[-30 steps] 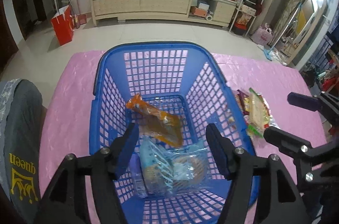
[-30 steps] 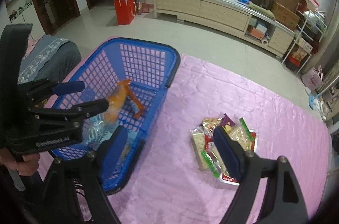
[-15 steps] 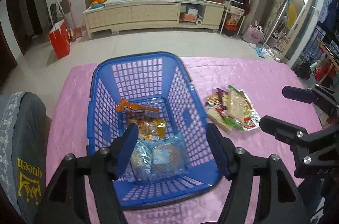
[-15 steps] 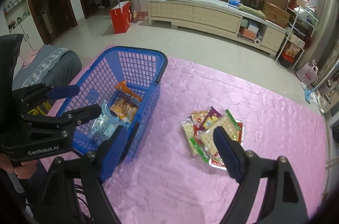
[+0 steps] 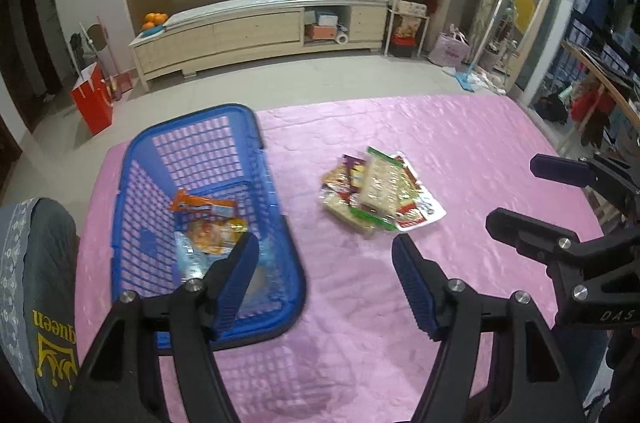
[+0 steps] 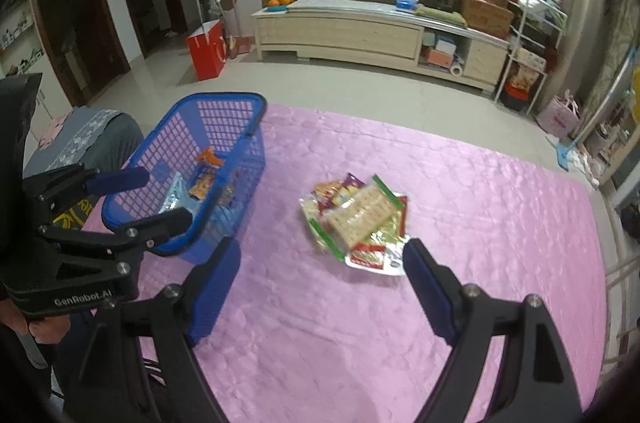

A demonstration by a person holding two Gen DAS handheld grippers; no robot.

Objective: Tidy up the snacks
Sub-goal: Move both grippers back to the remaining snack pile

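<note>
A blue plastic basket [image 5: 132, 191] [image 6: 224, 103] stands on the left of the pink table cover and holds an orange packet [image 5: 202, 205], a yellow packet [image 5: 212, 233] and a clear blue packet [image 5: 192, 259]. A pile of snack packets [image 5: 380, 193] [image 6: 356, 219] lies in the middle of the cover. My left gripper [image 5: 326, 249] hangs open and empty above the cover, just right of the basket's near corner. My right gripper [image 6: 322, 253] is open and empty too, above the cover on the near side of the pile.
The pink cover [image 5: 460, 143] spreads wide to the right of the pile. A grey chair back [image 5: 32, 263] stands at the table's left edge. Beyond the far edge are tiled floor, a long low cabinet [image 5: 256, 27] and a red bag [image 5: 92, 99].
Both grippers have pulled back, risen and shifted right. The left one has left the basket, where the orange packet settled flat. The snack pile now sits nearer the centre of both views.
</note>
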